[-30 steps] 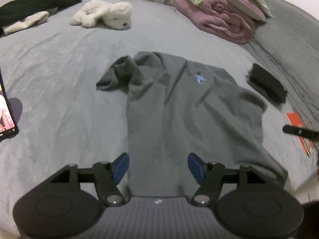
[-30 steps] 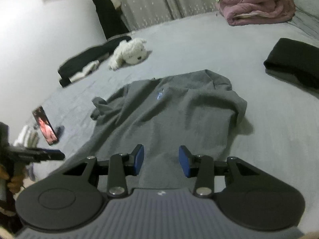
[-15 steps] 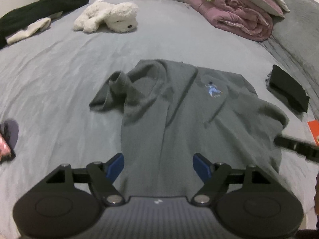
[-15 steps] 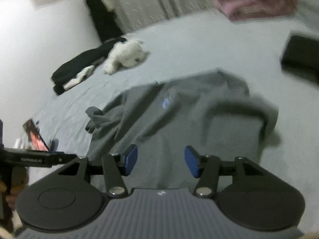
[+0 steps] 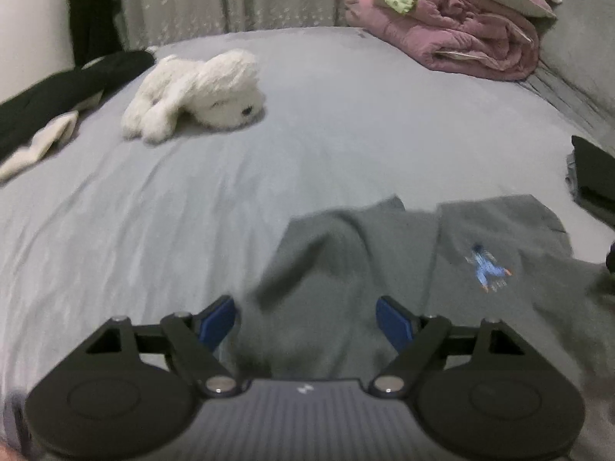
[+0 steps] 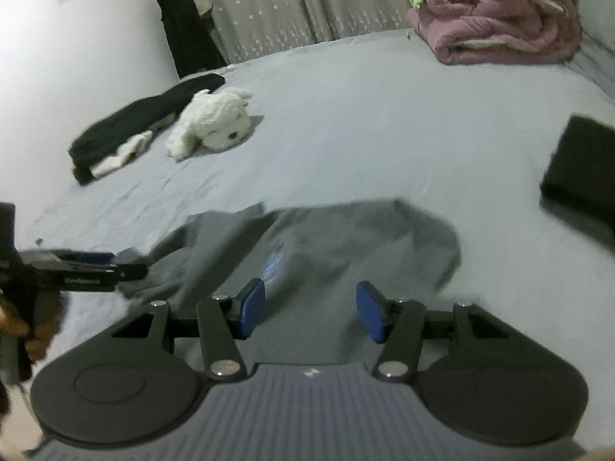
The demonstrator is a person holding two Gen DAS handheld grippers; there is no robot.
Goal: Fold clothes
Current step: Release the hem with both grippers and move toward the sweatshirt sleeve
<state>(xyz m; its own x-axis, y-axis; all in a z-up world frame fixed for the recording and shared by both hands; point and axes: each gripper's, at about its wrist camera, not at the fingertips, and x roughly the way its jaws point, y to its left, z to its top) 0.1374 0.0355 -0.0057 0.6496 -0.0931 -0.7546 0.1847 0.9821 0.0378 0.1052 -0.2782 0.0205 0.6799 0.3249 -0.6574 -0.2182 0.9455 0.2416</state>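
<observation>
grey sweatshirt (image 5: pixel 384 269) – spread rumpled on the bed (image 5: pixel 192 199) | left gripper (image 5: pixel 305 320) – jaws just widening, over its sleeve, nothing pinched | right gripper (image 6: pixel 310 309) – jaws spread, empty, over its body

Matt grey cloth sweatshirt (image 5: pixel 403 269), fluffy plush toy (image 5: pixel 200 92)

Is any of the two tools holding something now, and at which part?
Nothing is held. The left tool and the right tool are open above the grey sweatshirt; their jaws have just been opening.
</observation>
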